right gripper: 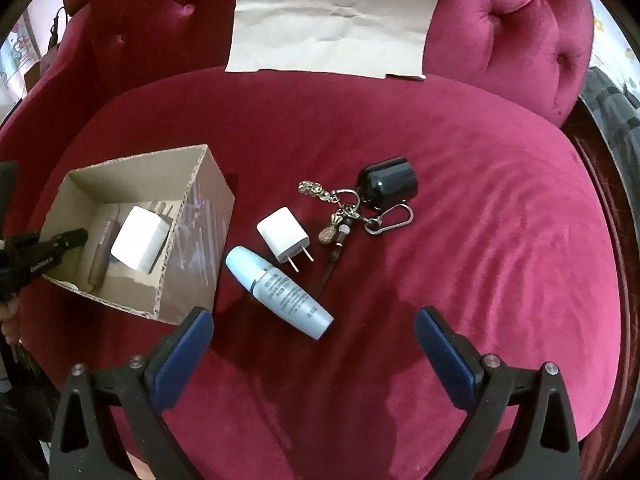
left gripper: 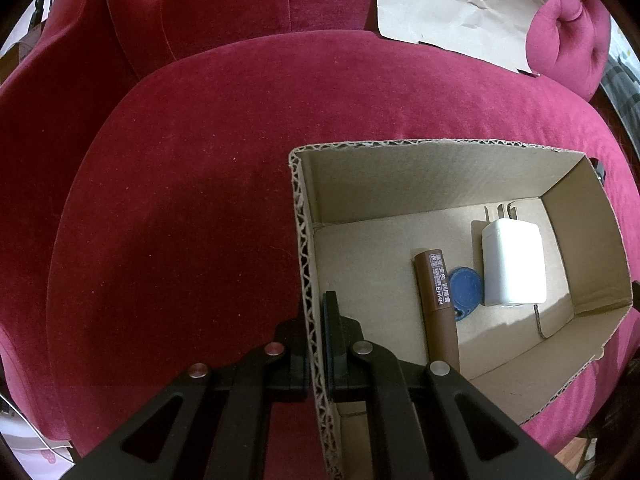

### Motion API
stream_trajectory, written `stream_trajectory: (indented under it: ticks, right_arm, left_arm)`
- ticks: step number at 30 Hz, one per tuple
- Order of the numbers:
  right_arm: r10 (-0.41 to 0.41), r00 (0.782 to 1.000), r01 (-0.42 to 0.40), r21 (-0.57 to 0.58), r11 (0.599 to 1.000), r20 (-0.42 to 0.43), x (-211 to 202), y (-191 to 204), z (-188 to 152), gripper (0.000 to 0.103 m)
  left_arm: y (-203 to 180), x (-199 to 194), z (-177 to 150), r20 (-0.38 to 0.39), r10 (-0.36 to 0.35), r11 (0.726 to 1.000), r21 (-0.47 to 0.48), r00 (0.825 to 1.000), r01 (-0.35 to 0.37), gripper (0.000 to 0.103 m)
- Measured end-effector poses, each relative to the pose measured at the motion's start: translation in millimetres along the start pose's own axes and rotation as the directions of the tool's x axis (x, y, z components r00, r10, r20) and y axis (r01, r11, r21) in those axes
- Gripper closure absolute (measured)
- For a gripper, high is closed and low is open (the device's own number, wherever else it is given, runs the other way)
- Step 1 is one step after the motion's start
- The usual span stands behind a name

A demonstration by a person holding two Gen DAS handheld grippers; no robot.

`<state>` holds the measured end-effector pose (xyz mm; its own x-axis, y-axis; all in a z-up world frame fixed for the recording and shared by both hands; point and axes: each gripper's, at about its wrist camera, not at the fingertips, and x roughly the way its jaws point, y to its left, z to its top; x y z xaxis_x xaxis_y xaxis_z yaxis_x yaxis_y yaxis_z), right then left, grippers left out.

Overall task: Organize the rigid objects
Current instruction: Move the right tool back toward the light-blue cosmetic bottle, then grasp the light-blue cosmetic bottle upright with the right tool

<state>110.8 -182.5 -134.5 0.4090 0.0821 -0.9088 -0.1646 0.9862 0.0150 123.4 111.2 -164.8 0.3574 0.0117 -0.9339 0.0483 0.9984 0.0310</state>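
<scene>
Pinching the corrugated cardboard box [left gripper: 306, 240] wall, left gripper [left gripper: 316, 320] jaws closed.

Brown tube [left gripper: 437, 307] lying in cardboard box [left gripper: 460, 176], near box's left wall: white label block with small Chinese characters, too small to read, then Latin letters "EMMM" along its side. Pale blue bottle [right gripper: 280, 293] on red seat cushion [right gripper: 480, 240], just right of box: rows of grey print, illegible.
</scene>
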Motion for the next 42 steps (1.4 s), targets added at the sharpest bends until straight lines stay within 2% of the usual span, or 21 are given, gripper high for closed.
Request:
stream_trajectory:
  ticks: [11,23,26,28,30,31,32,34,42]
  right_arm:
    - [0.023,0.998,-0.026,-0.061,0.998,-0.056,30,-3,7,0.002]
    - [0.041,0.995,-0.049,-0.09,0.995,-0.085,55,6,16,0.025]
    - [0.053,0.994,-0.063,-0.099,0.993,-0.093,61,11,19,0.028]
    - [0.058,0.993,-0.069,-0.105,0.992,-0.103,64,16,17,0.035]
    - [0.063,0.993,-0.075,-0.117,0.99,-0.102,67,22,16,0.049]
    - [0.07,0.992,-0.083,-0.124,0.989,-0.1,67,25,17,0.062]
    - [0.065,0.993,-0.077,-0.134,0.988,-0.096,67,28,16,0.068]
    - [0.062,0.994,-0.075,-0.149,0.986,-0.09,65,33,15,0.073]
    - [0.061,0.994,-0.072,-0.14,0.988,-0.085,56,35,8,0.076]
  left_arm:
    - [-2,0,0,-0.001,0.001,1.0,-0.001,1.0,-0.001,0.098]
    - [-3,-1,2,-0.004,0.001,1.0,0.003,1.0,-0.001,0.098]
    - [-3,0,1,-0.003,0.0,1.0,0.002,1.0,0.0,0.098]
    - [-3,0,1,-0.003,0.0,1.0,0.002,1.0,0.0,0.098]
    - [-3,0,1,-0.003,0.0,1.0,0.002,1.0,0.0,0.098]
    - [-3,0,1,-0.003,0.0,1.0,0.002,1.0,0.0,0.098]
    - [-3,0,1,-0.003,0.0,1.0,0.002,1.0,0.0,0.098]
    - [-3,0,1,-0.004,0.0,1.0,0.002,1.0,0.0,0.098]
    - [-2,2,-1,-0.002,0.0,1.0,0.002,1.0,0.0,0.098]
